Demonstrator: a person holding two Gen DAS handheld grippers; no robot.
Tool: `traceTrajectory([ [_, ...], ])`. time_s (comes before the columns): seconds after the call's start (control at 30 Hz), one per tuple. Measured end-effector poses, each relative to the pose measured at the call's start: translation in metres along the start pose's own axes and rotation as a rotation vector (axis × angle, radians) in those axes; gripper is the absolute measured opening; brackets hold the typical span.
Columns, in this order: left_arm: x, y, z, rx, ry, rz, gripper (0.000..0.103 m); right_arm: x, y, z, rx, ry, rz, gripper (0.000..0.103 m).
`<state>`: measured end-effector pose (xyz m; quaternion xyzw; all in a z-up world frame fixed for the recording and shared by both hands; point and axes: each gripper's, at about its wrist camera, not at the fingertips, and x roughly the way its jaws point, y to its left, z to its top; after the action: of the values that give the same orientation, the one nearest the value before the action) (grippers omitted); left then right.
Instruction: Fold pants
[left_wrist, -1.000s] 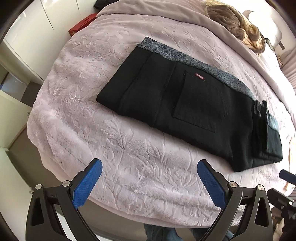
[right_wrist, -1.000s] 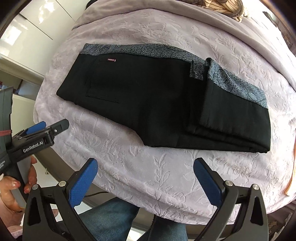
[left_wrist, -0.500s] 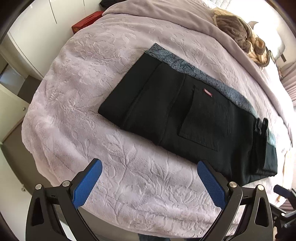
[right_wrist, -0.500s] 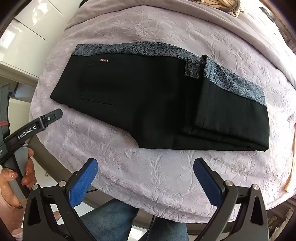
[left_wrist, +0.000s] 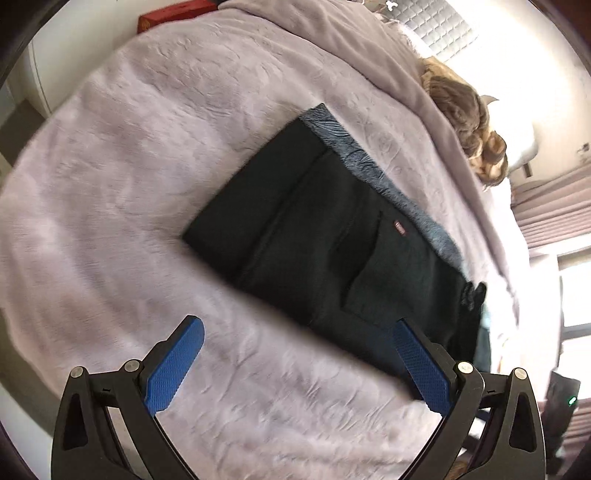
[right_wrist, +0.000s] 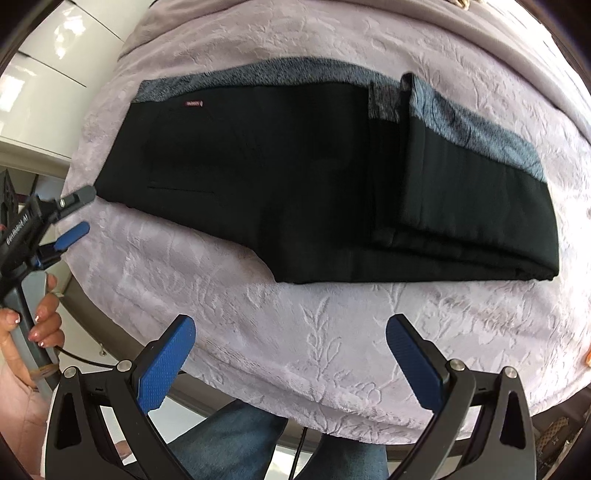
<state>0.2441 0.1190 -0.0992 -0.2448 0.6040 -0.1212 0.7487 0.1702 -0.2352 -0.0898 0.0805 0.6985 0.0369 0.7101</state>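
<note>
Black pants (right_wrist: 295, 177) with a grey patterned waistband lie flat on the lilac bed cover (right_wrist: 332, 350), with the leg ends folded back over the right part. In the left wrist view the pants (left_wrist: 332, 240) lie ahead and to the right. My left gripper (left_wrist: 295, 354) is open and empty, above the cover near the pants' near edge; it also shows at the left of the right wrist view (right_wrist: 74, 214). My right gripper (right_wrist: 291, 350) is open and empty, over the cover near the bed's front edge.
A brown and beige cloth bundle (left_wrist: 469, 122) lies at the far side of the bed. A red box (left_wrist: 173, 14) sits beyond the bed's far left. White cabinets (right_wrist: 44, 92) stand at the left. The person's jeans-clad legs (right_wrist: 240, 443) are below the bed edge.
The left gripper has moved forward and nearer to the pants, its view now blurred. The right gripper has come a little closer to the pants. Both stay open.
</note>
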Motion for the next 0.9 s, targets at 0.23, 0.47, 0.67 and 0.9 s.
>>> traceTrajectory([
  [0.23,0.030,0.008,0.012,-0.101,-0.002,-0.092,0.103,0.014,-0.004,-0.003,0.005,0.029,0.000,0.103],
  [0.47,0.044,0.009,0.016,-0.109,-0.011,-0.108,0.103,0.017,-0.006,0.000,0.010,0.018,0.005,0.103],
  [0.67,0.031,-0.007,0.017,-0.098,-0.059,-0.094,0.103,0.015,-0.004,0.007,-0.008,0.003,0.012,0.103],
  [0.9,0.048,-0.009,0.023,-0.085,-0.041,-0.057,0.102,0.001,-0.003,0.033,-0.032,-0.072,0.026,0.103],
])
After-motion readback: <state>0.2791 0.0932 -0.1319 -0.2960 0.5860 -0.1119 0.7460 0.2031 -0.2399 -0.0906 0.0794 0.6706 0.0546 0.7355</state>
